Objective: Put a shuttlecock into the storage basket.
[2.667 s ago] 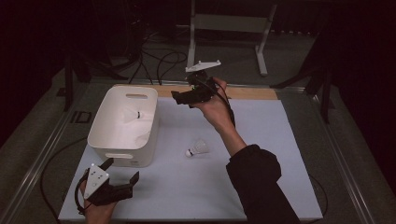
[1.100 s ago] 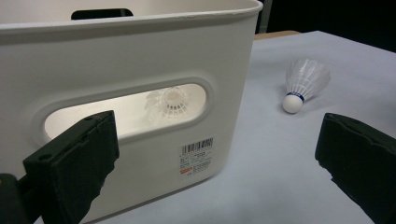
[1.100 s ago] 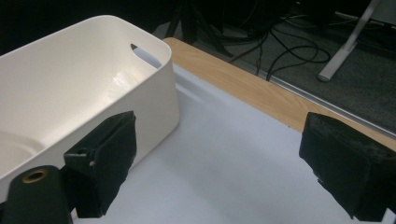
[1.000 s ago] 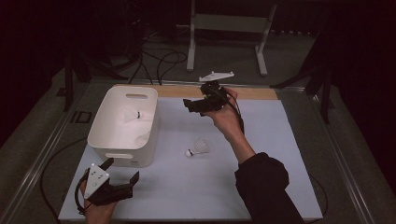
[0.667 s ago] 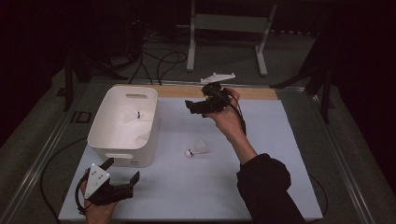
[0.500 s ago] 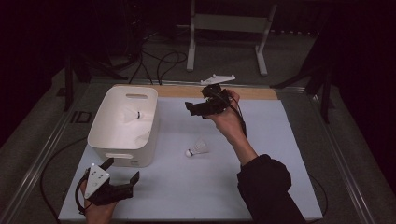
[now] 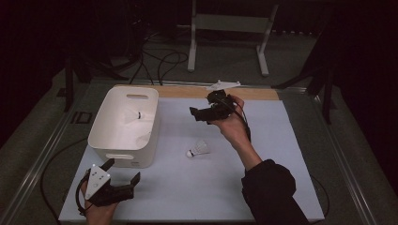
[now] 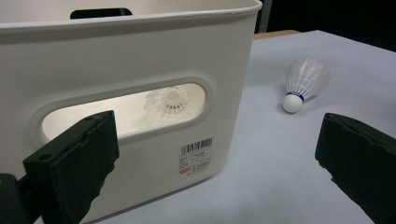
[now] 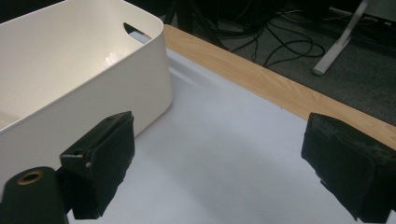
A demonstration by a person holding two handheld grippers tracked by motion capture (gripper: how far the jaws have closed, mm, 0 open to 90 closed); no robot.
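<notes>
— Where's the loose white feather shuttlecock [image 7: 199, 149] w/ the round cork tip?

— On its side on the white table sheet [image 7: 281, 154], just right of the white plastic tub [image 7: 123, 125]. Cork pts toward the near-left, skirt away to the far-right.

— In the tub?

— A 2nd shuttlecock [image 7: 134, 115].

— Your grippers?

— Left gripper [image 8: 219, 158] released, jaws wide, low by tub's near wall. Right gripper [image 7: 199, 114] also spread, empty, held above the sheet; nothing betw. it & the loose one.

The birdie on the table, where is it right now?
In the high view the shuttlecock lies on the white table cover, just right of the white bin, between the right gripper and left gripper.
</notes>
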